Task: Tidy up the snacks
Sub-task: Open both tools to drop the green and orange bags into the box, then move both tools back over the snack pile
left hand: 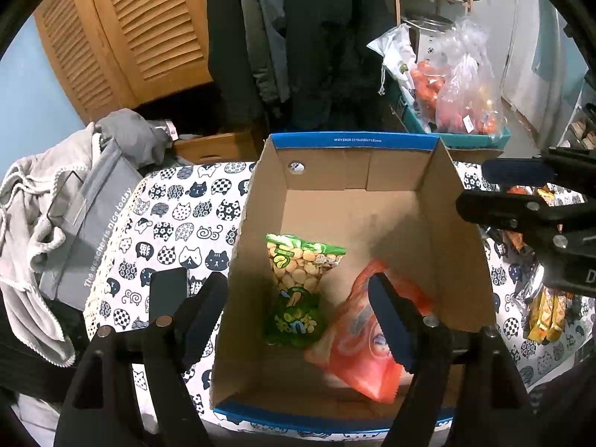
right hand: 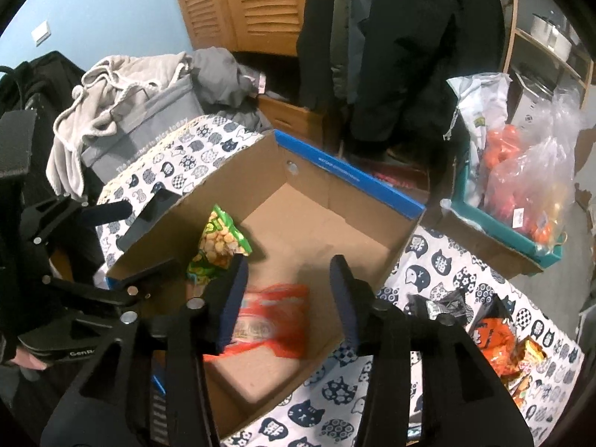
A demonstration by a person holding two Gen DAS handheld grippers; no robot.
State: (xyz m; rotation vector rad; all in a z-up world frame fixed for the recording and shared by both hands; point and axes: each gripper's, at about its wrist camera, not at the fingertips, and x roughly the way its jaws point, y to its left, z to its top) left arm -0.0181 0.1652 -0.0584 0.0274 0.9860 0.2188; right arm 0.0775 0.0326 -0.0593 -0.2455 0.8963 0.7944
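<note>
Orange packet (left hand: 367,350) and green bean bag (left hand: 301,290) lie flat in cardboard box (left hand: 439,223), near-left corner, gathered for sorting. Your left gripper (left hand: 298,320) gapes wide, empty; right gripper (right hand: 288,298) parted above orange packet, gripping nothing. More snacks (right hand: 499,339) wait at table's (left hand: 178,216) right edge.

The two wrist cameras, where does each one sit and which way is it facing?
Left wrist: on the left gripper, angled down into the cardboard box; its own fingers straddle the box's left wall; the right gripper shows at right.
Right wrist: on the right gripper, looking down over the box's near corner; the left gripper shows at left.
Shared: the box, green snack bag, orange bag, cat-print cloth.
</note>
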